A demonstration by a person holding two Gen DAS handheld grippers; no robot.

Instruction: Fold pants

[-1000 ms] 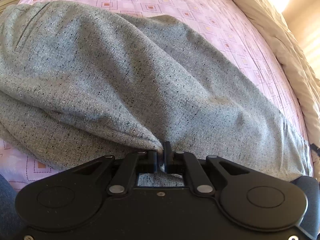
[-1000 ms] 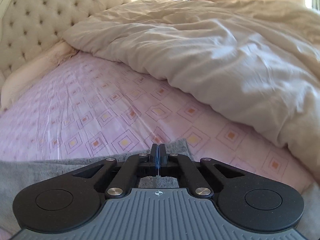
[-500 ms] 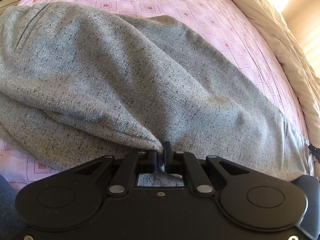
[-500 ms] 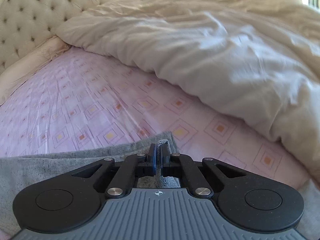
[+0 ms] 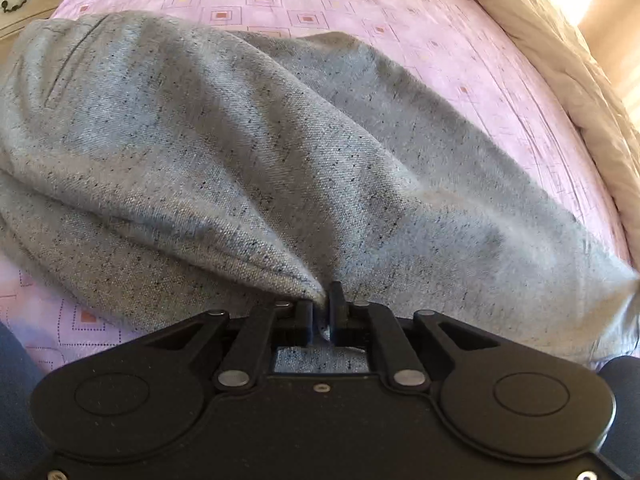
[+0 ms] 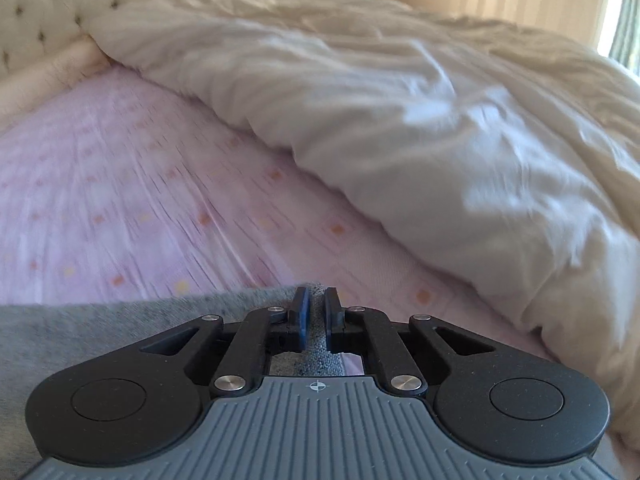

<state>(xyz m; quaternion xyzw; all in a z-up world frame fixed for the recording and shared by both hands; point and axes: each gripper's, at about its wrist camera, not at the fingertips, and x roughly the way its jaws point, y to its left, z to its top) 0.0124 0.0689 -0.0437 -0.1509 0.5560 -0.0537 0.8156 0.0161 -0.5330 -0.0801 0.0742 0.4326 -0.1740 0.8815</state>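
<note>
The grey speckled pants (image 5: 248, 152) lie spread over the pink patterned bed sheet (image 5: 360, 12). My left gripper (image 5: 321, 306) is shut on a pinched fold of the pants near their front edge. In the right wrist view, my right gripper (image 6: 316, 308) has its jaws a little apart around a corner of the pants (image 6: 132, 320), with cloth still between the pads. This view is blurred by motion.
A bulky cream duvet (image 6: 420, 120) is piled along the right side of the bed and shows in the left wrist view (image 5: 568, 76). A tufted cream headboard (image 6: 60, 4) stands behind. A drawer with a dark handle (image 5: 16, 2) is at far left.
My right gripper went from shut on the pants corner to jaws parted, and it moved over the sheet. My left gripper kept its grip and lifted the fold slightly.
</note>
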